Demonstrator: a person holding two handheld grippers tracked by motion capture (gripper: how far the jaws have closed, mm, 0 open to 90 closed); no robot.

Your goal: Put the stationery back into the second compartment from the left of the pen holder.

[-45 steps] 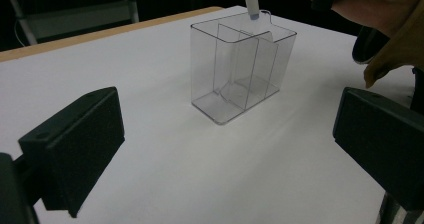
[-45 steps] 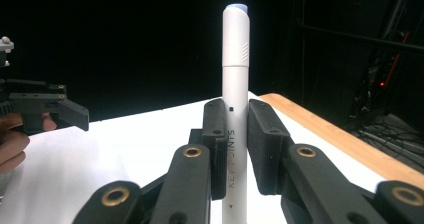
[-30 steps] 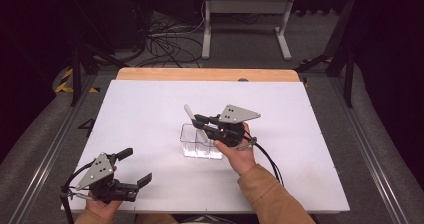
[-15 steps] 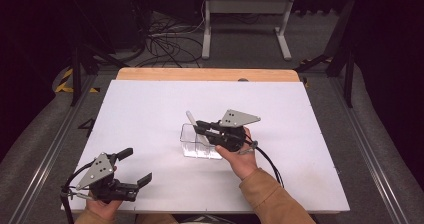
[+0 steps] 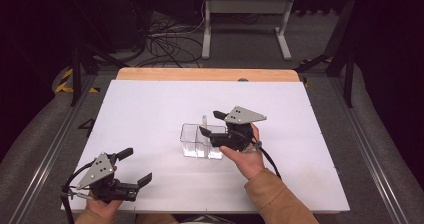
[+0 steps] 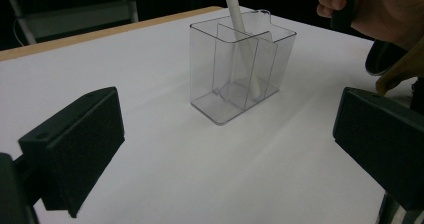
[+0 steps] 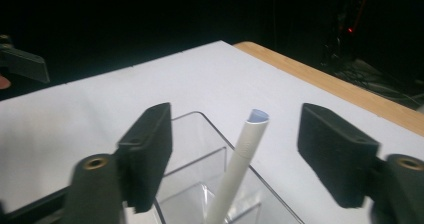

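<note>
White table top (image 5: 150, 109) bare on all sides of clear divided holder (image 5: 196, 143), mid-table, well inside edges. White pen (image 7: 235, 169) stands in a far-right compartment, long axis near-upright, top tilted far. Right gripper (image 5: 212, 124) over holder, jaws wide apart, empty. Left gripper (image 5: 135, 168) near-left edge, jaws wide apart, empty.

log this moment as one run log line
right claw: open, around pen | pen: leaning in clear holder | left claw: open, apart from holder
</note>
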